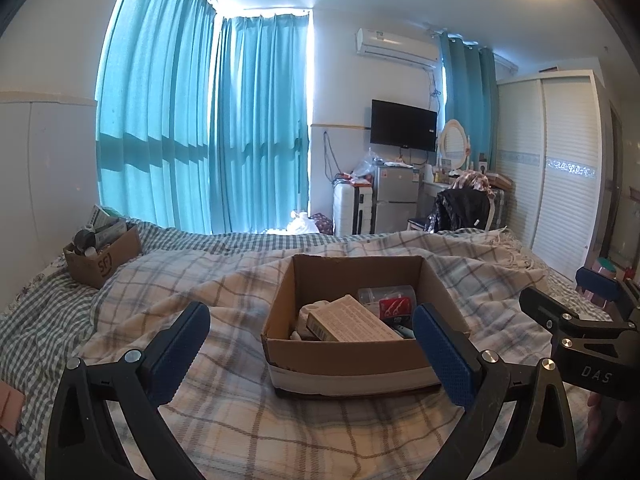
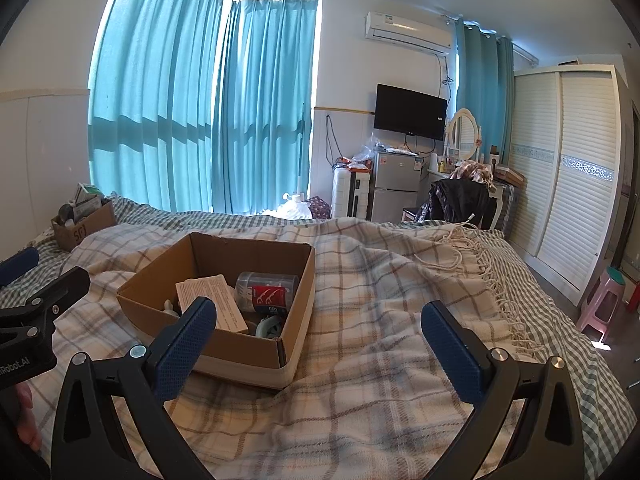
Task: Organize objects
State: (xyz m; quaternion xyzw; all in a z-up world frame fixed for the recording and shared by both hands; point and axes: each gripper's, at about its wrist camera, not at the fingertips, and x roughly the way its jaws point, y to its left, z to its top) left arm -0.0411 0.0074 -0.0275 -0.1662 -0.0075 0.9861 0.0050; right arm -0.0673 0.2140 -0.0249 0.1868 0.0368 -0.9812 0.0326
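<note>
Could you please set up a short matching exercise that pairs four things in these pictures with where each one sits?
Things:
1. open box
2. small box
3. clear tub with red label
4. pink stool

Places:
A. on the floor beside the bed, near the wardrobe
B. inside the open box
C. on the plaid blanket, just ahead of both open grippers
D. far back on the bed, by the curtains, packed with items

Pairs: 1-C, 2-D, 3-B, 4-A
</note>
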